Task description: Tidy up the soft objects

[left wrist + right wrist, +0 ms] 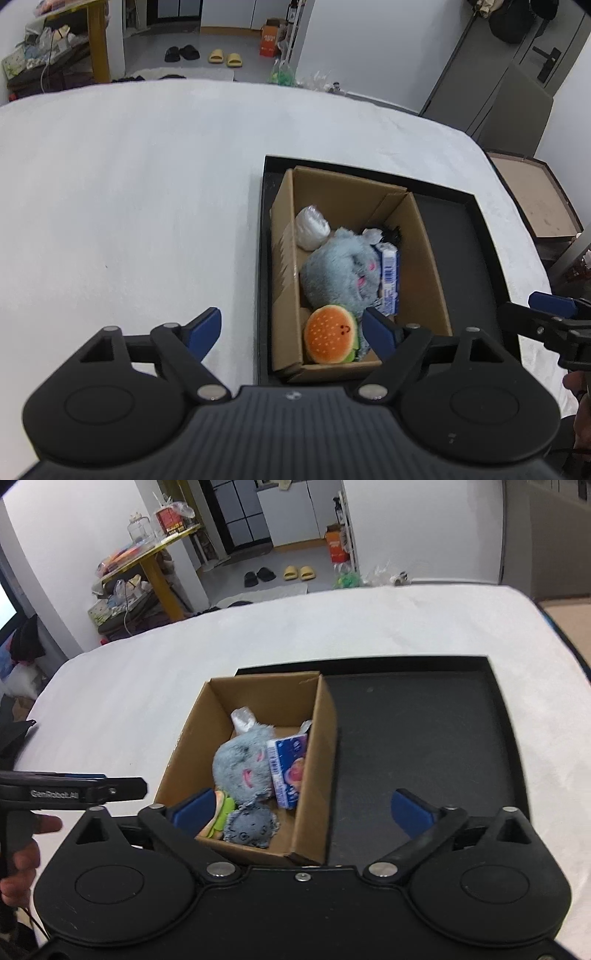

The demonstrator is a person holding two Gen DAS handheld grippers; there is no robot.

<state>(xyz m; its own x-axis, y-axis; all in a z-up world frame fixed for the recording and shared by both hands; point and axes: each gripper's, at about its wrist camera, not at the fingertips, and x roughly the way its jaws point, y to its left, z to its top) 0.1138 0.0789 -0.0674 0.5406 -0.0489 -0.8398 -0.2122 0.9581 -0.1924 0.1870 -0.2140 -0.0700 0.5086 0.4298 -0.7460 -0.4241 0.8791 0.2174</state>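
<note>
- The left gripper (291, 330) hangs over the near end of the cardboard box (424, 258), jaws wide apart and empty.
- The right gripper (301, 810) also has its jaws spread, holding nothing.
- Inside the box lie a grey plush toy (340, 273), a burger toy (330, 338) and a tissue pack (290, 768).
- The box sits in a black tray (424, 746) on the white bench (129, 184).
</note>
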